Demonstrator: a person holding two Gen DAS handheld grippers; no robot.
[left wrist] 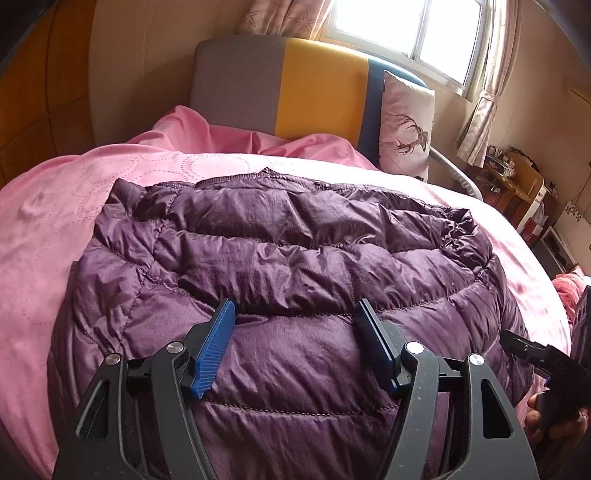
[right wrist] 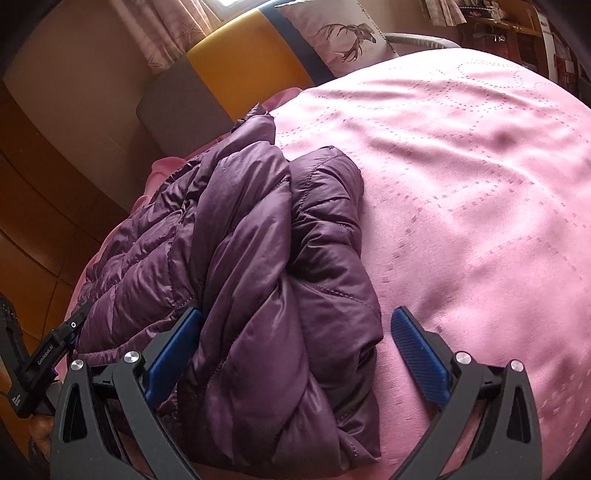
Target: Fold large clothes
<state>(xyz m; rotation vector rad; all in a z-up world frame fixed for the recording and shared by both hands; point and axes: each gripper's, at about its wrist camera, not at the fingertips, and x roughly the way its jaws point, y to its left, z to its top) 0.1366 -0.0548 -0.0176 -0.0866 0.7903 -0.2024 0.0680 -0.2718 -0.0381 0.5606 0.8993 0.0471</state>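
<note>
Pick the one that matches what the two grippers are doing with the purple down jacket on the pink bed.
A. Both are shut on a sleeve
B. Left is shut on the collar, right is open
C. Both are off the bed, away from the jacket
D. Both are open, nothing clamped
D: the left gripper and the right gripper each show jaws spread wide over the purple jacket, with no fabric pinched between them.

- i count one purple puffer jacket (left wrist: 295, 280) on the bed
- one pink bedspread (right wrist: 461, 184) under it
- one deer-print pillow (left wrist: 406, 122) at the bed's head edge
- one headboard (left wrist: 295, 92), three colour panels
- two grippers: left gripper (left wrist: 295, 317), right gripper (right wrist: 295, 325), both spread wide
- one window (left wrist: 424, 29), two curtains
</note>
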